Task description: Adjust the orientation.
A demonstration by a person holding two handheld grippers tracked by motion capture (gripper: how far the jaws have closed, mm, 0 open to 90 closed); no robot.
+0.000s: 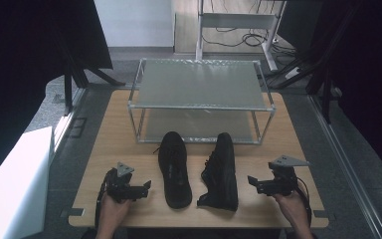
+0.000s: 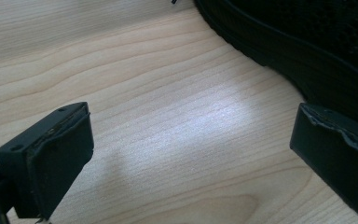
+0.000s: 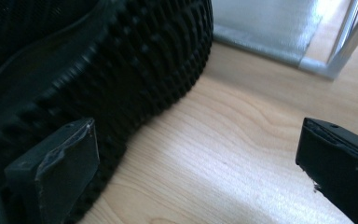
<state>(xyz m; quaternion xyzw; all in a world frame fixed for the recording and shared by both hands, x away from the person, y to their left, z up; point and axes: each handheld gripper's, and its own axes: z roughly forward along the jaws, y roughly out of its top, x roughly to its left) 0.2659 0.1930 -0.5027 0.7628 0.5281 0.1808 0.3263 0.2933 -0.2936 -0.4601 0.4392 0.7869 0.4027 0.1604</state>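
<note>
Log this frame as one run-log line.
left gripper: open, empty | right gripper: open, empty | left shoe: upright | right shoe: on its side | rack: empty

A light wooden counter [image 1: 109,134] carries a two-tier metal-framed shelf rack [image 1: 201,84] at its far edge, with two black shoes, the left shoe [image 1: 173,167] and the right shoe [image 1: 221,172], near its front edge.

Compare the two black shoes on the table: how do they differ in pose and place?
The left shoe stands upright on its sole, its opening facing up; the right shoe lies tipped on its side, and the right gripper view shows its treaded sole. The left shoe sits nearer the left gripper, the right shoe nearer the right gripper. Both are black, point toward the rack, and neither is held.
</note>
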